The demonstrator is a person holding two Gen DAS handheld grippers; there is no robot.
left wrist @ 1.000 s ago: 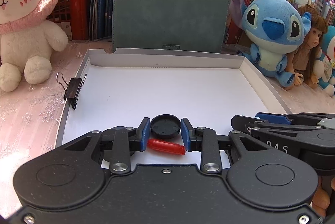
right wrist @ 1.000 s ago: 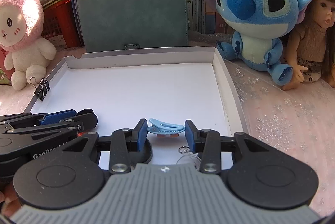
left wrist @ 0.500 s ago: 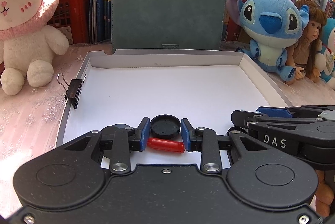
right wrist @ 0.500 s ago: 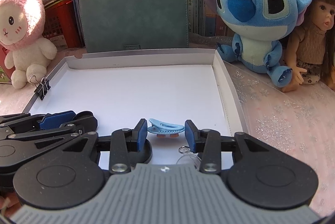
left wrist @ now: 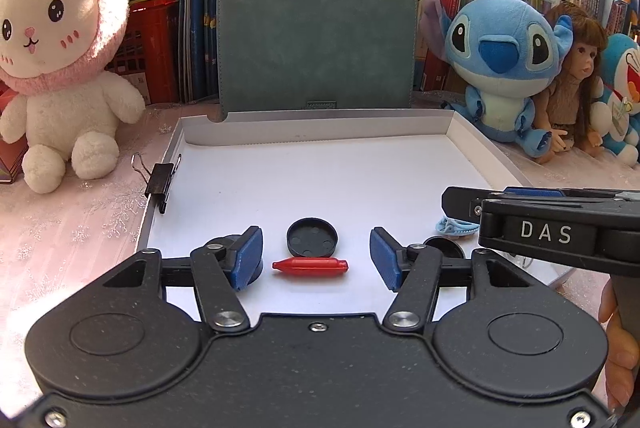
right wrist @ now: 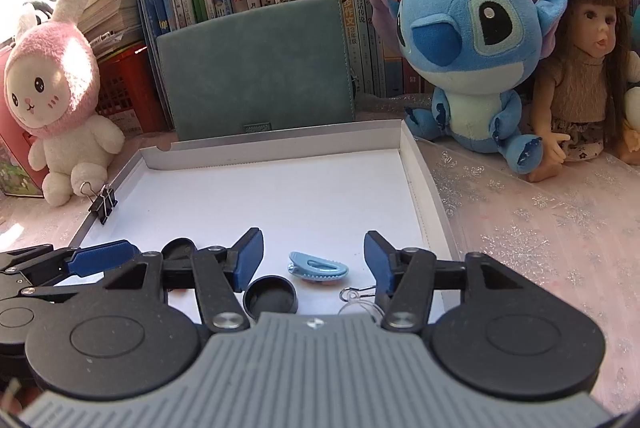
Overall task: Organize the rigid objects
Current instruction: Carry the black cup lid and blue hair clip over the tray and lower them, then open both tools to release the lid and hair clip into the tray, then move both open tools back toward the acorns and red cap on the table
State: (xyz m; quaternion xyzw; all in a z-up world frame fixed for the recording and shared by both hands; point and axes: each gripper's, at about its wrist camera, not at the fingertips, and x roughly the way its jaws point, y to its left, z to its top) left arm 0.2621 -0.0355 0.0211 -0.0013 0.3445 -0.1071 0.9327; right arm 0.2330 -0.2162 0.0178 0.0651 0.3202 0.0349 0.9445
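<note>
A white shallow tray (left wrist: 320,180) holds small items at its near end. In the left wrist view a red pen-like piece (left wrist: 310,265) lies between the fingers of my open left gripper (left wrist: 316,260), with a black round cap (left wrist: 312,237) just beyond it. In the right wrist view my open right gripper (right wrist: 314,264) brackets a light blue hair clip (right wrist: 318,267). A second black cap (right wrist: 271,299) and a clear hook (right wrist: 356,298) lie just in front of its body. Neither gripper holds anything.
A black binder clip (left wrist: 160,178) grips the tray's left rim. A green notebook (left wrist: 316,48) stands behind the tray against a row of books. A pink bunny plush (left wrist: 60,68) sits left; a blue plush (left wrist: 500,68) and a doll (right wrist: 580,76) sit right.
Both grippers have opened wide and pulled back a little. The red piece and the blue clip now lie free on the tray.
</note>
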